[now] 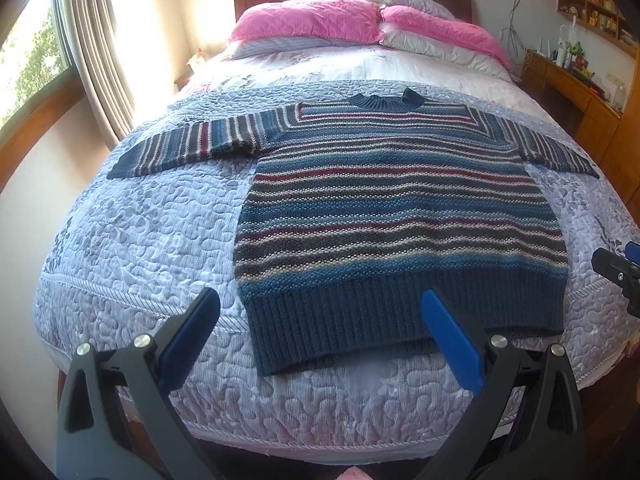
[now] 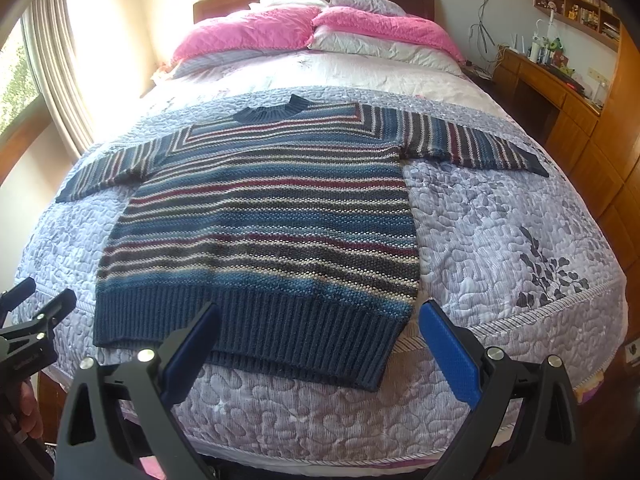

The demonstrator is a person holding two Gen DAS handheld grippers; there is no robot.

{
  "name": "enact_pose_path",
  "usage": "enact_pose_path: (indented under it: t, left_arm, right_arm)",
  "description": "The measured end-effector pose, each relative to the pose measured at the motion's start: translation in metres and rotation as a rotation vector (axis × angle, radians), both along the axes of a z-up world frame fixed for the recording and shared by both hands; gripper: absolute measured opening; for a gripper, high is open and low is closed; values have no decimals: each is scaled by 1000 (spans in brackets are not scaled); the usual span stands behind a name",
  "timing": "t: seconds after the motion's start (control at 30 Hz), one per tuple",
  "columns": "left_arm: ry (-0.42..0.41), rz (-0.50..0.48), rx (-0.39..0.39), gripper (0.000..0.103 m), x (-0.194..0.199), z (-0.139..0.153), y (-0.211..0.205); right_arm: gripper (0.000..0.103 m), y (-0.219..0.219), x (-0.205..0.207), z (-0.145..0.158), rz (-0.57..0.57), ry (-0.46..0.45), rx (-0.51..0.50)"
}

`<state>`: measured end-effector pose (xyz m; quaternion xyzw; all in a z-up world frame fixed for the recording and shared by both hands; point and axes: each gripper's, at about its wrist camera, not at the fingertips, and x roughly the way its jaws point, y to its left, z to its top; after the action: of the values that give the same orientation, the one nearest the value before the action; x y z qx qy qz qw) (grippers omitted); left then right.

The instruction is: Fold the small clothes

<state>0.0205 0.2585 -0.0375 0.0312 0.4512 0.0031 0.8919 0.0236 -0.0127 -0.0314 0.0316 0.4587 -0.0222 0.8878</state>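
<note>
The left tool (image 1: 320, 312) and right tool (image 2: 320, 320) hover at the foot of the bed (image 1: 140, 240), both spread wide and empty. The striped sweater (image 1: 396, 208) lies flat on the quilt, sleeves outstretched, hem nearest the tools. The hand holding the left tool is mostly cut off.

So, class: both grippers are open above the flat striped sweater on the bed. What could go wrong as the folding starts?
1. The sweater's hem hangs over the quilt's near edge, so a tug might slide the sweater off.
2. The knit is thick; the left gripper or right gripper may pinch only the top layer, or catch the quilt as well.
3. Both sleeves lie spread wide; lifting the body first could drag them crooked.
</note>
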Motion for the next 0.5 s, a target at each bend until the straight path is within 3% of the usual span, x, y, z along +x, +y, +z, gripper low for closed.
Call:
enact_pose_path:
  t: [0.5]
  left_arm:
    - [8, 2, 4, 100, 1, -3, 3]
  right_arm:
    - [99, -2, 0, -1, -3, -2, -2]
